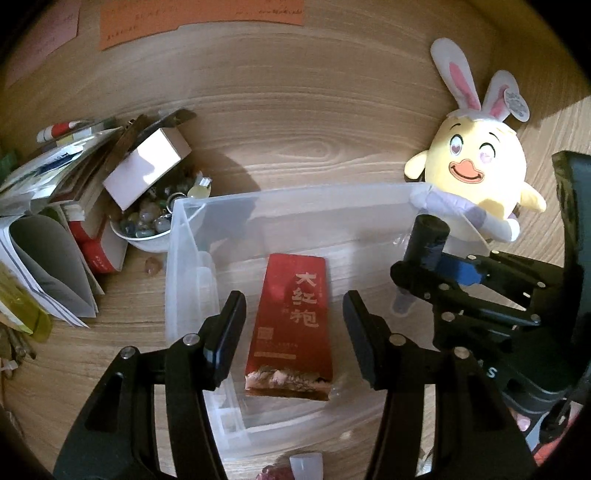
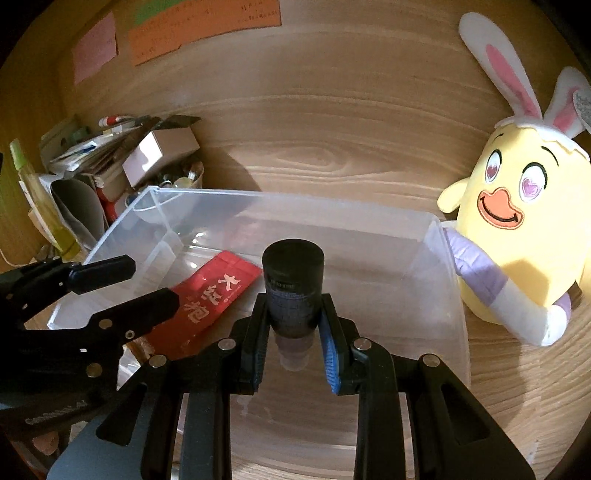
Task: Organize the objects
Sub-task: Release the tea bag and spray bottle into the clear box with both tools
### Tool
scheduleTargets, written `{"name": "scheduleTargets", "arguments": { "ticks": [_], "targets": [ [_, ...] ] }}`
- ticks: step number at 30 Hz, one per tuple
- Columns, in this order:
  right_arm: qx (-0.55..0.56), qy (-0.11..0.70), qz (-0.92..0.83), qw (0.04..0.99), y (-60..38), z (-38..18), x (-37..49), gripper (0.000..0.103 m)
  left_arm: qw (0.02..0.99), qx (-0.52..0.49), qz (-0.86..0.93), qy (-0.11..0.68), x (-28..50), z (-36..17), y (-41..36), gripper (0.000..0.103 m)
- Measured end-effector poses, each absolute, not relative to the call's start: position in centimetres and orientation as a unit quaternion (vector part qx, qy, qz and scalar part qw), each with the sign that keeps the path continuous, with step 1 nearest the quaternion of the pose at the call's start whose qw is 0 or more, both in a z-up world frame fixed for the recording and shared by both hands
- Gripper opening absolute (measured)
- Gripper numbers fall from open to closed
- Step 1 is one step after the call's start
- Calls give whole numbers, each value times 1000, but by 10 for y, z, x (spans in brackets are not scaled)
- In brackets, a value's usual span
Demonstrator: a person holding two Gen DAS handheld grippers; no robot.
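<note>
surface: wood-grain tabletop [image 1: 295, 122] | rear: paper notes [image 2: 207, 33] | light: warm, hard shadows

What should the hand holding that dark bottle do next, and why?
Probably lower it a little and let go. The right tool is shut on the dark bottle, which hangs above bare floor of the clear bin, beside the red packet already lying inside. The left tool is open over that packet, so nothing seems to block the drop.
</note>
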State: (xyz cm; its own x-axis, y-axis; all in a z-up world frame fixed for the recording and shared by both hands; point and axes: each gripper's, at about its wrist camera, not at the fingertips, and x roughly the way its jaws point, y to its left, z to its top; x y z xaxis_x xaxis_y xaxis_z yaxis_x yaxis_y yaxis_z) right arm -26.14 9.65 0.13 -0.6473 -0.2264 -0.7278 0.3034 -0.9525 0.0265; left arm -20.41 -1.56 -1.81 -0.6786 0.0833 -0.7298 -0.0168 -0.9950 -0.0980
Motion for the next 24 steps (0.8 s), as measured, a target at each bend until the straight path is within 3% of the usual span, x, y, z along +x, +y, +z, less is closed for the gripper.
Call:
{"name": "scheduleTargets", "arguments": {
  "ticks": [7,12,21,24],
  "targets": [
    [398,64,-905,136,92,-1,-263,23,24,-387,921,-39,-196,-9,-14,64],
    [391,69,-909,130,93,6,-260,42,20,-373,927,-33,-189,1,-14,66],
    [341,86,-929,114,96,38,-234,61,11,-327,945,-17,-165,29,-15,89],
    [328,93,-933,114,96,47,-220,72,11,-316,948,-18,-155,37,-16,95]
  ]
}}
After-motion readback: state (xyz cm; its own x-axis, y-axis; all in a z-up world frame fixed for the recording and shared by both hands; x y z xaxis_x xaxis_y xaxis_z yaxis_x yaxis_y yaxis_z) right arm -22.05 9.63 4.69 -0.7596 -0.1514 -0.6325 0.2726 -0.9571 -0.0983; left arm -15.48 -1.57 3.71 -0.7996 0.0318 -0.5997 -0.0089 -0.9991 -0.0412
